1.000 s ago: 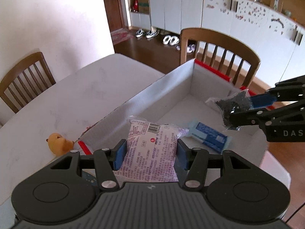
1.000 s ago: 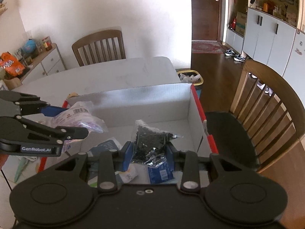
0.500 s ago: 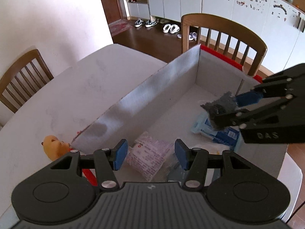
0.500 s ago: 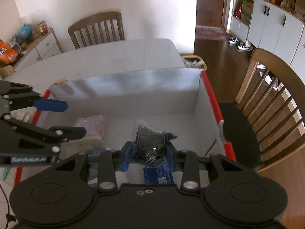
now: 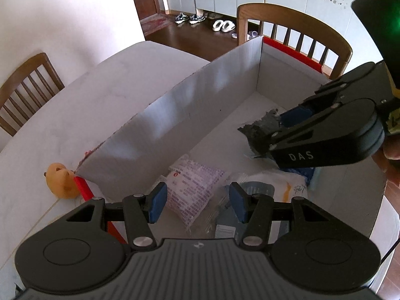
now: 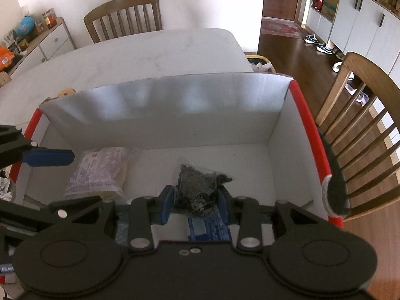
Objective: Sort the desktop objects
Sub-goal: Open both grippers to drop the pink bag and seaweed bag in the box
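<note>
Holding a dark crinkled packet [image 6: 200, 187] clenched between its pads, the right gripper [image 6: 195, 201] hung low inside the white box [image 6: 155, 105] on the desk [image 6: 140, 50]. The left gripper [image 5: 196, 202] stood released and empty above the pink-printed packet [image 5: 192, 187] lying on the box floor. I judged that the thin foil could catch on a pad at release, or the two grippers, being near, could knock together.
</note>
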A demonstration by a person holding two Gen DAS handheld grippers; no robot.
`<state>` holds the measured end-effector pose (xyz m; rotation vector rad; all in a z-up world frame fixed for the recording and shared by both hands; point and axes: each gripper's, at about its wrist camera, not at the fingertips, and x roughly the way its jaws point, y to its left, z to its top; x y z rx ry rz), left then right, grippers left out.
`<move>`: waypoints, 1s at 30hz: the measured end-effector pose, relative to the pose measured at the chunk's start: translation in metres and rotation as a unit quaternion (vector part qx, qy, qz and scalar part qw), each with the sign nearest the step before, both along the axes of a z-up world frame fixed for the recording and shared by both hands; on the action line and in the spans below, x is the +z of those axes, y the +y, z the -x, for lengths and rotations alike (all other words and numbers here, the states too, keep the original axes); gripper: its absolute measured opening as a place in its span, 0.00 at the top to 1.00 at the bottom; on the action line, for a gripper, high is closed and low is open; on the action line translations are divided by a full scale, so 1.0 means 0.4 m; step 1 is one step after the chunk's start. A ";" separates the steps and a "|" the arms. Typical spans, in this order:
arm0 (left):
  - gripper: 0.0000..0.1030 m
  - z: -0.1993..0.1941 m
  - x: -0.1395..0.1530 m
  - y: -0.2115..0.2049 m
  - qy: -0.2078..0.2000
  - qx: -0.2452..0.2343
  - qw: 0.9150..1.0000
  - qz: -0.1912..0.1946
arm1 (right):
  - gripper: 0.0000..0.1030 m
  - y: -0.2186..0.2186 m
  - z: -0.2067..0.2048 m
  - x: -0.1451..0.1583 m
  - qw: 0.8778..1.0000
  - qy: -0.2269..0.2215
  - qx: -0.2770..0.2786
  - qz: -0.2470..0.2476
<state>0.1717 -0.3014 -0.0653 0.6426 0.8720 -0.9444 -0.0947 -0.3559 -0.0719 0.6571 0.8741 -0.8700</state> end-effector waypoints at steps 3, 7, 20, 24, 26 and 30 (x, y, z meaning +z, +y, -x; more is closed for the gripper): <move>0.48 -0.003 -0.001 0.003 0.005 0.004 1.000 0.000 | 0.65 -0.008 -0.004 -0.007 1.000 0.003 -0.001 -0.004; 0.48 -0.003 -0.002 -0.002 0.010 0.006 1.000 0.000 | 0.65 -0.022 -0.014 -0.021 1.000 0.005 0.000 -0.018; 0.48 0.005 0.010 -0.013 0.017 0.007 1.000 0.000 | 0.52 -0.036 -0.010 -0.015 1.000 0.006 -0.011 -0.028; 0.48 0.005 0.018 -0.004 0.022 0.011 1.000 0.004 | 0.52 -0.017 0.001 -0.008 1.000 0.001 -0.010 -0.028; 0.48 0.007 0.017 0.003 0.024 0.012 1.000 0.008 | 0.51 -0.009 0.012 0.002 1.000 -0.003 -0.007 -0.027; 0.48 0.011 0.025 0.015 0.026 0.014 0.999 0.015 | 0.51 0.020 0.036 0.027 1.000 -0.016 -0.004 -0.023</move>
